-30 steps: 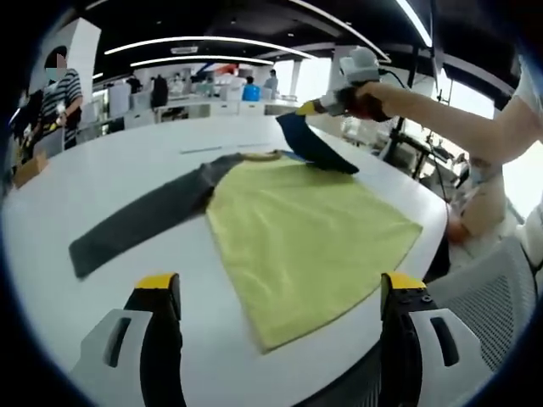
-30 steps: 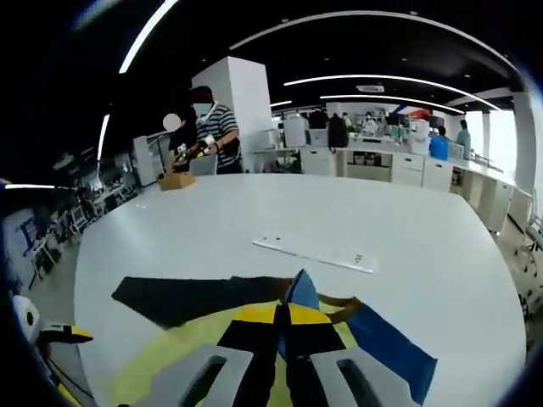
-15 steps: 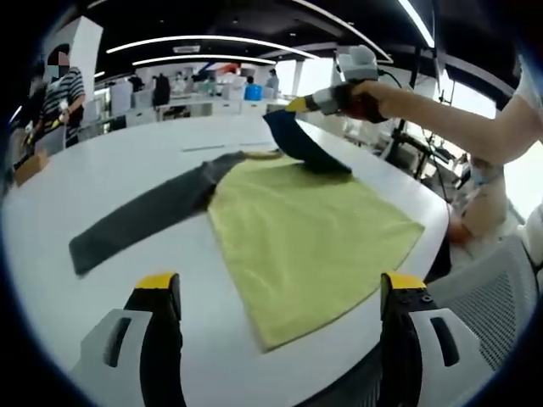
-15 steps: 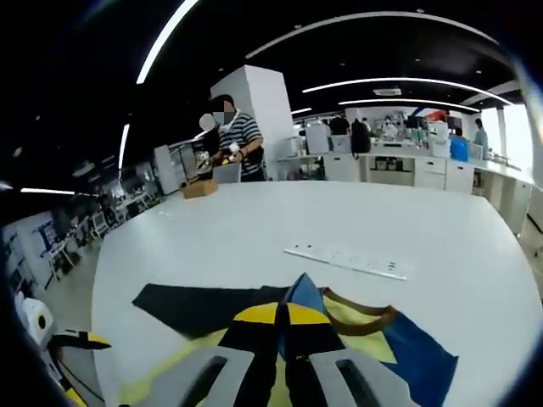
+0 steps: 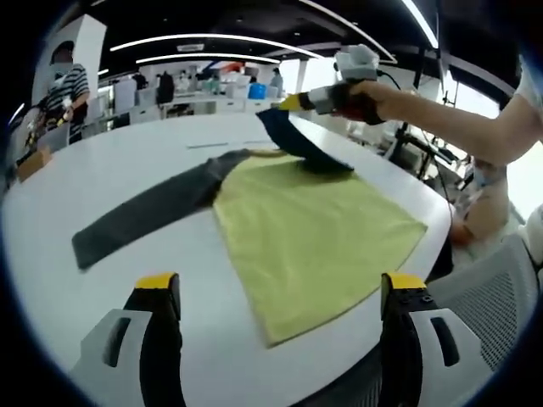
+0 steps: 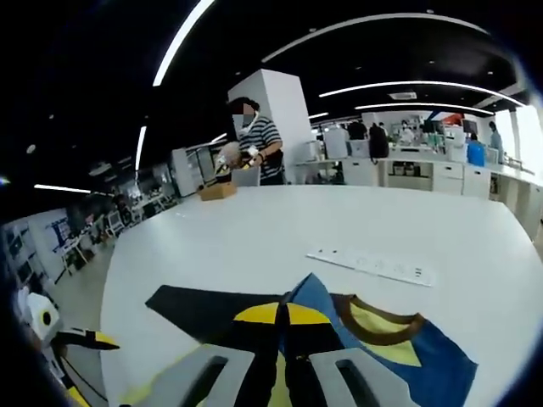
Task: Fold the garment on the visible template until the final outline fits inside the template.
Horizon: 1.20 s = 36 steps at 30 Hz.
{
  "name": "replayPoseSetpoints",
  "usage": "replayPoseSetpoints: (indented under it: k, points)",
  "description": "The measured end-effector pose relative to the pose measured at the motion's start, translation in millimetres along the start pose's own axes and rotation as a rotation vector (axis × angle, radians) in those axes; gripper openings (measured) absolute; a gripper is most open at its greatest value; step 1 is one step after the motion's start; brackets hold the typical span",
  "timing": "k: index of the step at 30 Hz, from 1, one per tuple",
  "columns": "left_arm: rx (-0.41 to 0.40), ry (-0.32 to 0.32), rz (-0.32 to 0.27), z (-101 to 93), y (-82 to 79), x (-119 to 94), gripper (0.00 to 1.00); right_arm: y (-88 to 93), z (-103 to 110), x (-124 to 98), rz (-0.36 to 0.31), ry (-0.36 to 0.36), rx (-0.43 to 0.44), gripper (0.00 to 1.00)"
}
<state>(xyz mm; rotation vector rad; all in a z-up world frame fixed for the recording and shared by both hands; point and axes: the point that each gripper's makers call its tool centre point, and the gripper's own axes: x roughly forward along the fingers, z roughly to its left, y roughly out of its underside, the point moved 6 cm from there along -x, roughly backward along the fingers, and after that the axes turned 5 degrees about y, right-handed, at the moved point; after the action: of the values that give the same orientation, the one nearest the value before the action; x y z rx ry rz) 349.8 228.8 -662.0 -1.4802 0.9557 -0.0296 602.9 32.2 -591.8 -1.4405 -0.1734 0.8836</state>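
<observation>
A yellow-green shirt [image 5: 314, 229] lies flat on the white table [image 5: 127, 170]. Its dark grey sleeve [image 5: 144, 212] stretches out to the left. My right gripper [image 5: 287, 103] is held by a hand at the far side and is shut on the cuff of the blue sleeve [image 5: 301, 140], lifting it above the shirt. In the right gripper view the jaws [image 6: 287, 312] pinch the blue sleeve [image 6: 424, 365] just over the brown collar [image 6: 373, 309], with the grey sleeve [image 6: 212, 305] to the left. My left gripper [image 5: 280, 284] stands open near the shirt's hem, holding nothing.
A thin white strip [image 6: 373, 264] lies on the table beyond the collar. A person in a striped shirt [image 6: 259, 148] stands at the far edge by a cardboard box [image 6: 219, 191]. A chair back [image 5: 484, 297] sits at the near right edge. Desks fill the background.
My right gripper has carried the blue sleeve leftward, over toward the collar. The left gripper and the rest of the shirt have stayed put.
</observation>
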Motion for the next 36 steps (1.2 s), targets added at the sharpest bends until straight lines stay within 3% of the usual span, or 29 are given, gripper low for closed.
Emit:
replayPoseSetpoints:
  k: [10, 36]
  points:
    - [0.006, -0.003, 0.001, 2.5, -2.0, -1, 0.96, 11.5, 12, 10, 0.022, -0.041, -0.014, 0.0]
    - [-0.004, -0.03, 0.025, 14.6, 6.3, -6, 0.97, 69.8, 51, 49, 0.129, -0.139, -0.035, 0.0]
